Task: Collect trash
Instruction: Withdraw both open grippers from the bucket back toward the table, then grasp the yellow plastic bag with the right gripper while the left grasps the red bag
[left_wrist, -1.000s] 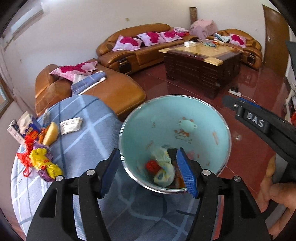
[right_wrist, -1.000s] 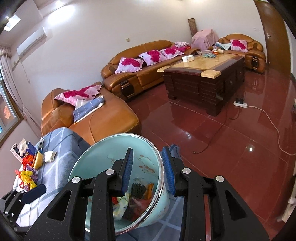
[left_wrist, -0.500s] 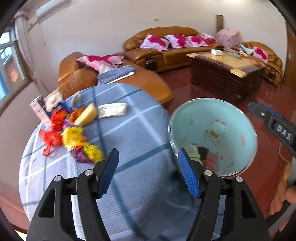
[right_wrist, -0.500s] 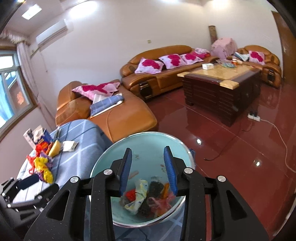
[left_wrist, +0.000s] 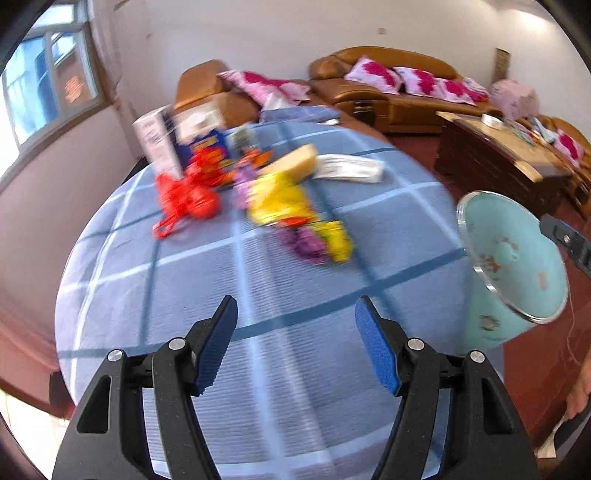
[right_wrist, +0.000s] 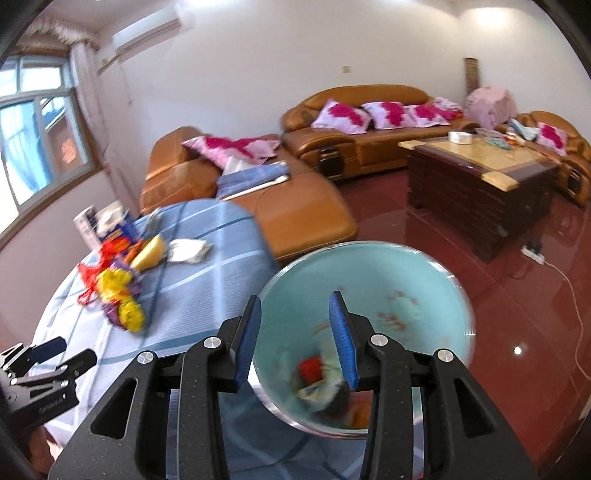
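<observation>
The round pale-teal enamelled bin (right_wrist: 369, 295) with a shiny metal rim fills the lower centre of the right wrist view, holding crumpled red, white and dark wrappers (right_wrist: 317, 380). The right gripper (right_wrist: 295, 332) straddles its near rim, jaws narrow; whether they pinch it I cannot tell. The left gripper (left_wrist: 295, 343) gapes wide and empty over the blue checked woven tablecloth (left_wrist: 258, 295). A loose heap of red, yellow and purple crinkled wrappers (left_wrist: 280, 206) lies upper centre in the left wrist view.

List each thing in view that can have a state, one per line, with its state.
Left tongs: open, empty, above the blue tablecloth.
Right tongs: shut on the teal bin's rim.
Teal bin: tilted, trash in its bottom.
Yellow wrapper: crumpled, lying on the cloth.
Red bag: crumpled, on the cloth.
White paper: lying flat.
</observation>
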